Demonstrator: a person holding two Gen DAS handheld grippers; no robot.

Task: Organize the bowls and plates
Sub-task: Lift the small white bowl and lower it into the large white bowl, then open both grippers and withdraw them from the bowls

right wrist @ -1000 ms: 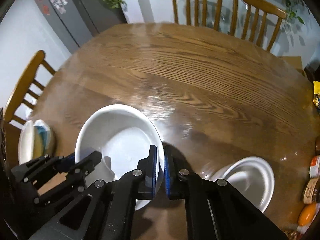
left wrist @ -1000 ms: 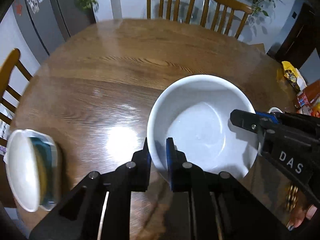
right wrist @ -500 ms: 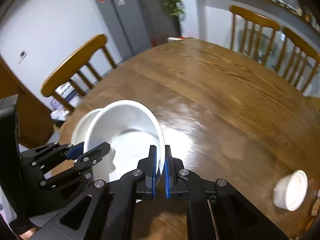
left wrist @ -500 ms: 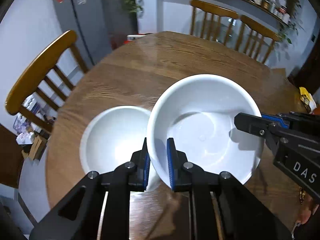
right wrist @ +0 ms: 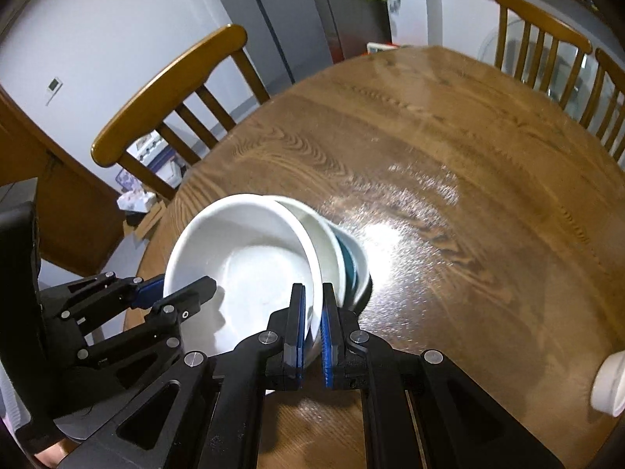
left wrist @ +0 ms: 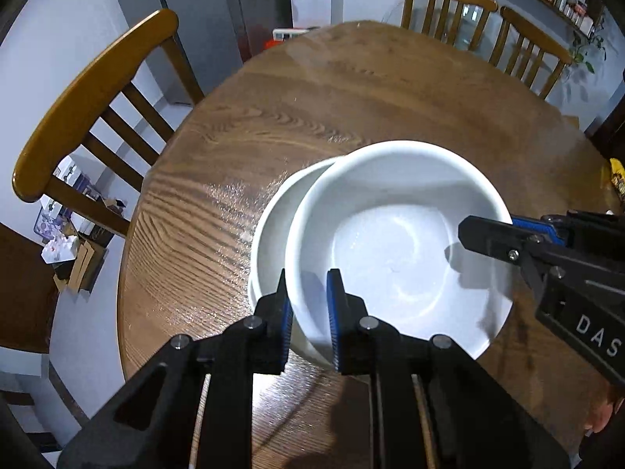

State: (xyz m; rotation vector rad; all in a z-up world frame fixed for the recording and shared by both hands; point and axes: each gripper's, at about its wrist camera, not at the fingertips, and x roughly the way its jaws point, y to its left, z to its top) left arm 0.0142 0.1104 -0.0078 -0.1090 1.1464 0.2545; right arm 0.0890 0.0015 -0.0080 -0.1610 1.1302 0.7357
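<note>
- Both the left tool (left wrist: 306, 308) and right tool (right wrist: 310, 326) pinch the white bowl (left wrist: 394, 242) by its rim, over a stack of dishes (right wrist: 347, 262).
- Only the right view shows a teal dish (right wrist: 349, 264) in that stack.
- Round wooden surface (left wrist: 371, 109); chairs (left wrist: 90, 117) around it.

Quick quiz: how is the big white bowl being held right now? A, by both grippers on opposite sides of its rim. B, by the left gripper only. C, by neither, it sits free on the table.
A: the left gripper and right gripper each clamp the white bowl at its rim.

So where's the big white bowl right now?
The big white bowl is pinched at opposite rims by both grippers, over the white-and-teal stack near the table's left edge.
</note>
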